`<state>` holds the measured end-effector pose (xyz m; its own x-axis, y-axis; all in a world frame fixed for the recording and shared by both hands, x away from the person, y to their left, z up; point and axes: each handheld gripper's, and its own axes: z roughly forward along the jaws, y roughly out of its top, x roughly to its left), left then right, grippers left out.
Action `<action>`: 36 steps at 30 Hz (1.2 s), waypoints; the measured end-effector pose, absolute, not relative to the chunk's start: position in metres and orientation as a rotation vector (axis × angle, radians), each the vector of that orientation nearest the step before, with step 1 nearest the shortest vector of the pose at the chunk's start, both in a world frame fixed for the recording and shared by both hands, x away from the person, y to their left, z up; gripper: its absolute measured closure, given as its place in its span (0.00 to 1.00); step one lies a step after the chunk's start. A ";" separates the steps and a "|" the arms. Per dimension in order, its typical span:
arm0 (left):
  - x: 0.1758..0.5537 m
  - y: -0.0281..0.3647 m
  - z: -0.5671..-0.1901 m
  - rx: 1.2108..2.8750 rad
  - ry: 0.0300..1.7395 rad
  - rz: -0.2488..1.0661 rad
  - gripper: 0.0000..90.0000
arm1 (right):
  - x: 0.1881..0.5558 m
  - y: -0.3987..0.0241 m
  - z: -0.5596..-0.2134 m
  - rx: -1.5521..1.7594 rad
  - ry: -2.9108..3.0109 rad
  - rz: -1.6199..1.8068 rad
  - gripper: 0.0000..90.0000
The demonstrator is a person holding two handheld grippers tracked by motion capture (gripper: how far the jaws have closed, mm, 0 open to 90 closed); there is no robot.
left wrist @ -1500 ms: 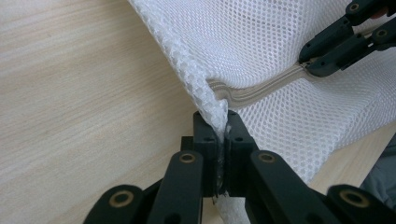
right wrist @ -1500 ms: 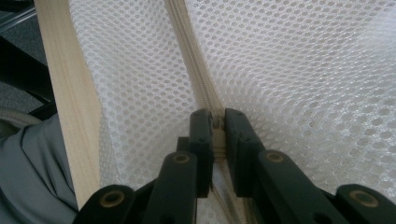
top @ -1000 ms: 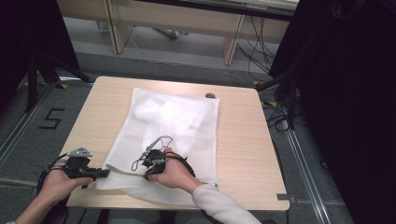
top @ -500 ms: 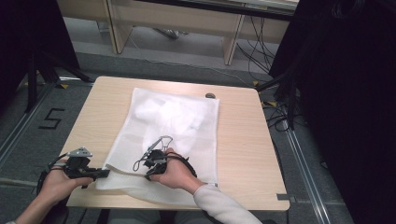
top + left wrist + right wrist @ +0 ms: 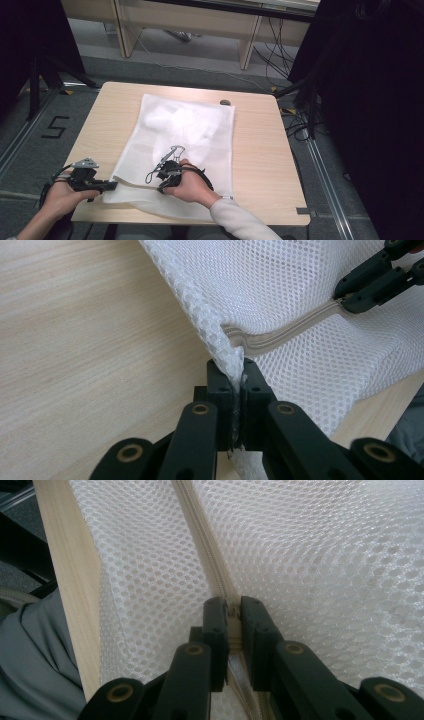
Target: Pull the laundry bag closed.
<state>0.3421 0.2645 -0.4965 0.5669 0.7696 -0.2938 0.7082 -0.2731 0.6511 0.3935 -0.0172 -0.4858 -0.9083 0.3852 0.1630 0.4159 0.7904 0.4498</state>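
Note:
A white mesh bag [image 5: 185,127] lies flat on the wooden table [image 5: 260,150], with white cloth showing inside its far half. Its zipper [image 5: 285,332] runs along the near edge. My left gripper [image 5: 112,185] is at the bag's near left corner, shut on the mesh [image 5: 300,285] at the zipper's end [image 5: 238,372]. My right gripper [image 5: 159,187] sits on the same edge a little to the right, shut on the zipper pull [image 5: 231,617], with the zipper [image 5: 200,525] running on ahead of it. The right gripper [image 5: 347,295] also appears at the top right of the left gripper view.
A small dark object [image 5: 225,102] rests near the table's far edge. The table's near edge [image 5: 65,580] runs close beside the right gripper, with grey clothing [image 5: 35,655] below it. Cables [image 5: 280,55] lie on the floor behind the table; a "5" marking [image 5: 55,127] is at the left.

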 end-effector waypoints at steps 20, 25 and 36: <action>0.342 0.266 -0.496 2.050 1.182 0.090 0.95 | 0.393 -0.026 -0.485 -0.677 -2.916 -0.750 0.92; 0.342 0.264 -0.497 2.029 1.185 0.100 0.95 | 0.392 -0.030 -0.485 -0.699 -2.899 -0.743 0.92; 0.342 0.265 -0.497 2.030 1.185 0.100 0.95 | 0.393 -0.033 -0.485 -0.686 -2.910 -0.757 0.92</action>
<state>0.3421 0.2646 -0.4969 0.5648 0.7708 -0.2948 0.7105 -0.2726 0.6487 0.3933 -0.0333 -0.4854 -0.8994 0.4056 0.1630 0.4336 0.7806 0.4502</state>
